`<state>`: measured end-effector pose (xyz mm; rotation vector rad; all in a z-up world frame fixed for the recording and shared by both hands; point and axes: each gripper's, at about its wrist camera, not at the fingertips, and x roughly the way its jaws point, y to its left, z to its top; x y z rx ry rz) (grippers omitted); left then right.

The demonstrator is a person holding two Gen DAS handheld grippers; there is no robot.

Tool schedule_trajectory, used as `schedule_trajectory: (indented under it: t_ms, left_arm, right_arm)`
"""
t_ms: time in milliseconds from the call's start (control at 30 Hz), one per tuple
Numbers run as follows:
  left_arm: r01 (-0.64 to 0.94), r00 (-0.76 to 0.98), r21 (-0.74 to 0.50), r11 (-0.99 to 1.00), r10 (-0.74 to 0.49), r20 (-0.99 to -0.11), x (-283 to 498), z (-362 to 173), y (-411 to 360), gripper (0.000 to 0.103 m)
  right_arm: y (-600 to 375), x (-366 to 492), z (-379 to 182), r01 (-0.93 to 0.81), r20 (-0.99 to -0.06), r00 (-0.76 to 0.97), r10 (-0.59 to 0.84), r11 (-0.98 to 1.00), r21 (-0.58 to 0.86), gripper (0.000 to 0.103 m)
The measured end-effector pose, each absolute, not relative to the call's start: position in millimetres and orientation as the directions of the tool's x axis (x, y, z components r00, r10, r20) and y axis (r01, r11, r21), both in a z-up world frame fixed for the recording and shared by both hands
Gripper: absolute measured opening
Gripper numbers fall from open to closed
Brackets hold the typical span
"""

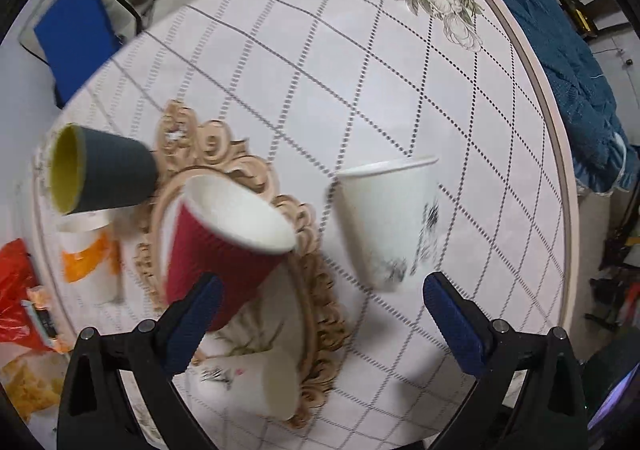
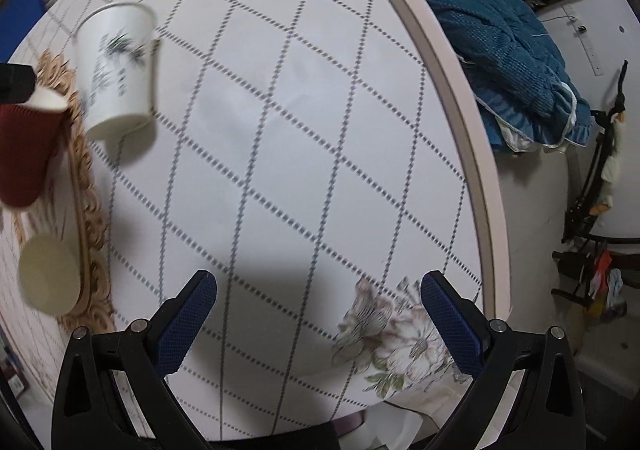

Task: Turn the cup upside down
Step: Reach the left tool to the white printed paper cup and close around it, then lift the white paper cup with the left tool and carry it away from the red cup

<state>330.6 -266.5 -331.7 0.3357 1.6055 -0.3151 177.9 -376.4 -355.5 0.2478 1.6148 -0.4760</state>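
The left gripper [image 1: 322, 300] was spread wide and held nothing, its blue pads [image 1: 454, 324] flanking open table. The white printed paper cup [image 1: 386, 222] stood rim-up on the quilted tablecloth [image 1: 320, 70], at about one o'clock from that gripper, just right of the ornate tray [image 1: 304, 302]. At eleven o'clock stood a red ribbed cup [image 1: 224, 250]. The right gripper [image 2: 318, 304] also gaped wide, empty, with the white cup [image 2: 116, 70] well away at ten o'clock.

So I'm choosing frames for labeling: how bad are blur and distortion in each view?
Left wrist view: white cup and red cup are motion-smeared, and fisheye curves the table grid. Right wrist view: the white cup is smeared, and a dark shadow falls between the open jaws.
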Motion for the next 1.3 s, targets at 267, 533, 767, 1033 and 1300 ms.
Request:
schedule_trajectory:
  t_ms: [267, 533, 767, 1033, 1300]
  left_arm:
    - [0.394, -0.123, -0.056, 0.917, -0.008, -0.992, 350, -358, -292, 0.103]
    - [0.430, -0.132, -0.024, 0.903, 0.037, -0.991, 358, -381, -314, 0.102]
    - [0.472, -0.134, 0.005, 0.882, 0.078, -0.988, 362, -408, -331, 0.070]
    - [0.516, -0.068, 0.058, 0.855, 0.108, -0.992, 352, -415, -343, 0.066]
    - [0.498, -0.028, 0.046, 0.866, 0.069, -0.997, 332, -378, -342, 0.066]
  right_arm:
    - [-401, 191, -365, 0.458, -0.982, -0.117, -0.150, 0.869, -0.188, 0.103]
    - [-415, 207, -374, 0.461, -0.977, -0.131, -0.170, 0.862, -0.212, 0.103]
    - [-416, 210, -377, 0.454, -0.974, -0.138, -0.177, 0.863, -0.221, 0.103]
    - [-416, 210, -378, 0.454, -0.973, -0.145, -0.181, 0.862, -0.228, 0.103]
    - [-413, 200, -372, 0.448, -0.974, -0.134, -0.183, 0.866, -0.224, 0.103]
